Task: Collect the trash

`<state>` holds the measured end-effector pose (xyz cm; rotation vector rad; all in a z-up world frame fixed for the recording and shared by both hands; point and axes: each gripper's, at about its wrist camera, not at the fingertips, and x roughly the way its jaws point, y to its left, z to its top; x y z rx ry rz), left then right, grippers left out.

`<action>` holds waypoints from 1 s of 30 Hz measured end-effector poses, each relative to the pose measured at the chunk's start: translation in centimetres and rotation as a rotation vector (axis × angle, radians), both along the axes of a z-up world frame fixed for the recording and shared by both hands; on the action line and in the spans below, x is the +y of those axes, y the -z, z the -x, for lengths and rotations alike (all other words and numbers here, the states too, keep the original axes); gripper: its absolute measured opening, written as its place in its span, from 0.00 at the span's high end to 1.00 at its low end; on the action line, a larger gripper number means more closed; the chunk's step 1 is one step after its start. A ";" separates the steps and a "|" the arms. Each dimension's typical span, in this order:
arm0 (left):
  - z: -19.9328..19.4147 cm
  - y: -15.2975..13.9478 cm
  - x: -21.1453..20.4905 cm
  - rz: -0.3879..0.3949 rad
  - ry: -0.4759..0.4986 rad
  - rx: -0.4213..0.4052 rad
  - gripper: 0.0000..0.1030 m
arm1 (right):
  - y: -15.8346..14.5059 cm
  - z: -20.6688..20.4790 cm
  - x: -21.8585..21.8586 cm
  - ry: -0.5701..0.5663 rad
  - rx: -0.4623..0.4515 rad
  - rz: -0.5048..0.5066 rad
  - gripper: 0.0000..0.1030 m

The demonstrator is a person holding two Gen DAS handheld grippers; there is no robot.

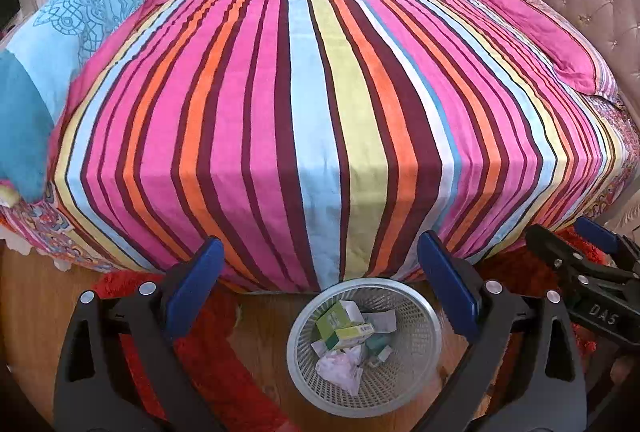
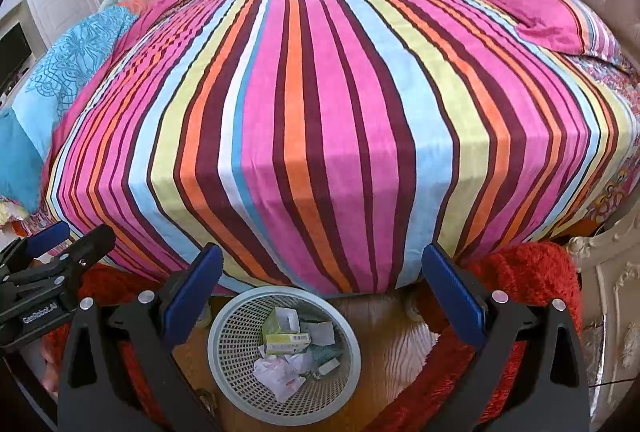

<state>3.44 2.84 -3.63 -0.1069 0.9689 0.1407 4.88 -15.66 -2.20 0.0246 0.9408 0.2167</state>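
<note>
Striped bedspread [image 1: 320, 91], wooden floor [image 1: 32, 296], red rug [image 2: 528, 272]

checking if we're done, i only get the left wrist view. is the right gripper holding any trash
observer: No. In its own view the right gripper is open, with nothing between its fingers.
operator: whats under it
observer: The white mesh basket sits left of centre between its fingers, with small cartons and crumpled paper inside.
operator: anything on its right side
observer: A heap of red shaggy rug lies against an ornate cream bed frame.
</note>
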 end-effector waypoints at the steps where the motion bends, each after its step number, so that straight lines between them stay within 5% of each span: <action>1: 0.0 -0.1 0.1 -0.003 -0.002 -0.006 0.08 | -0.2 0.0 0.0 0.001 -0.007 0.001 0.07; 7: 0.2 -1.3 -0.2 -0.065 -0.004 -0.035 0.08 | -1.5 0.2 -0.1 0.001 -0.038 0.009 0.07; 30: 0.7 -5.3 -1.2 -0.016 0.050 -0.131 0.08 | -5.0 0.6 -0.2 -0.009 -0.153 -0.012 0.07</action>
